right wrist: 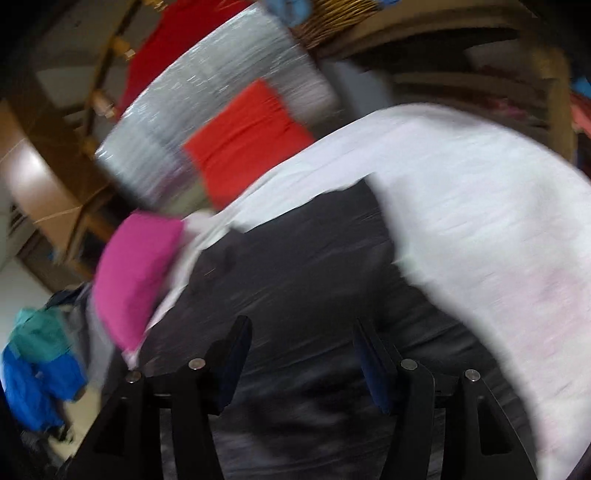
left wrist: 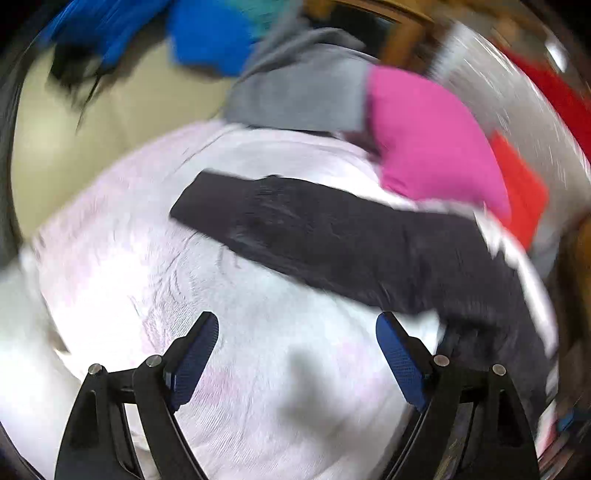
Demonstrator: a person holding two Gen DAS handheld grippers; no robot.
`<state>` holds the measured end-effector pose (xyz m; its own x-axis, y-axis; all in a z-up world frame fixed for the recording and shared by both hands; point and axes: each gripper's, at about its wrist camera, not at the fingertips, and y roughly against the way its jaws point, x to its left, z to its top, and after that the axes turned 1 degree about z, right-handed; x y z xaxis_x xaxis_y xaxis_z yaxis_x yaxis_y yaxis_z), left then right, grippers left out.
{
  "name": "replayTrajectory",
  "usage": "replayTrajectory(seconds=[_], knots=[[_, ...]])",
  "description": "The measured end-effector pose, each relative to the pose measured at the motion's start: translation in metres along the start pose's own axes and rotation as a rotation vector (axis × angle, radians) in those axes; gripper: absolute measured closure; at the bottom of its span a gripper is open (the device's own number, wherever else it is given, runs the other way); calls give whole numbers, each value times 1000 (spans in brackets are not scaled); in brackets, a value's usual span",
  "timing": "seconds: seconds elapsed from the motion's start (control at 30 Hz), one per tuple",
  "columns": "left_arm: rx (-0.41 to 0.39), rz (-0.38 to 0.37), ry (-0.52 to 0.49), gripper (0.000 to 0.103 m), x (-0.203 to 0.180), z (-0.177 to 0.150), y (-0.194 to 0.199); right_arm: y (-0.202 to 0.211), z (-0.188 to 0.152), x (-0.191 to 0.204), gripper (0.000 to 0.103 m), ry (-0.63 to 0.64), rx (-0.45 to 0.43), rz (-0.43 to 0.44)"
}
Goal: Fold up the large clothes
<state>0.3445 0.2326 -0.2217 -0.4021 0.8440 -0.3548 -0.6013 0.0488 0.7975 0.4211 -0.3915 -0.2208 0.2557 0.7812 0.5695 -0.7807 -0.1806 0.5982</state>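
A dark grey garment [left wrist: 332, 240] lies in a long band across a white, faintly pink cloth [left wrist: 166, 277]. My left gripper [left wrist: 297, 325] is open and empty above the white cloth, just in front of the dark garment. In the right wrist view the dark garment [right wrist: 295, 277] fills the middle, with the white cloth [right wrist: 480, 203] to its right. My right gripper [right wrist: 303, 332] is open and empty right over the dark garment. Both views are blurred by motion.
A folded magenta piece [left wrist: 432, 140], a grey piece [left wrist: 295, 96] and a red-orange piece [left wrist: 521, 188] lie beyond the dark garment. Blue and teal clothes [right wrist: 40, 369] lie at the left. A silver-grey cushion [right wrist: 221, 92], a wicker basket [right wrist: 332, 18] and wooden furniture [right wrist: 48, 147] stand behind.
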Motion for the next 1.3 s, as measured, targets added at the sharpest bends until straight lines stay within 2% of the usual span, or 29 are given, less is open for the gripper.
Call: replayTrajectory(seconds=[0.07, 0.17, 0.23, 0.3, 0.33, 0.37, 0.43, 0.47, 0.57, 0.6, 0.73, 0.93, 1.1, 1.3], knots=[[13, -50, 125, 16, 22, 11, -14, -20, -14, 17, 42, 1, 65, 50], [46, -102, 267, 17, 41, 23, -39, -51, -40, 36, 42, 37, 144, 68], [49, -114, 322, 24, 45, 30, -53, -64, -52, 39, 42, 60, 174, 61], [58, -138, 372, 40, 51, 38, -68, -75, -62, 40, 42, 84, 171, 47], [61, -153, 399, 43, 54, 41, -75, -74, -64, 38, 42, 91, 161, 52], [58, -164, 427, 51, 57, 44, -82, -76, -64, 38, 42, 96, 157, 59], [55, -155, 463, 61, 63, 47, -91, -77, -63, 37, 42, 107, 161, 70], [35, -138, 474, 73, 64, 49, -92, -75, -65, 33, 42, 109, 161, 75], [39, -125, 457, 84, 60, 56, -92, -67, -69, 26, 42, 106, 154, 101], [34, -113, 433, 88, 54, 60, -89, -53, -72, 17, 42, 104, 154, 112], [-44, -97, 236, 93, 4, 79, -52, -29, -68, 2, 42, 43, 142, 157], [-165, -149, -85, 95, -122, 92, 27, 20, -44, -17, 42, 33, 15, 187], [-216, -233, -346, 95, -247, 63, 77, 64, -26, -58, 42, -23, -73, 173], [-164, -372, -585, 96, -375, -10, 95, 105, -17, -118, 40, -128, -136, 136]])
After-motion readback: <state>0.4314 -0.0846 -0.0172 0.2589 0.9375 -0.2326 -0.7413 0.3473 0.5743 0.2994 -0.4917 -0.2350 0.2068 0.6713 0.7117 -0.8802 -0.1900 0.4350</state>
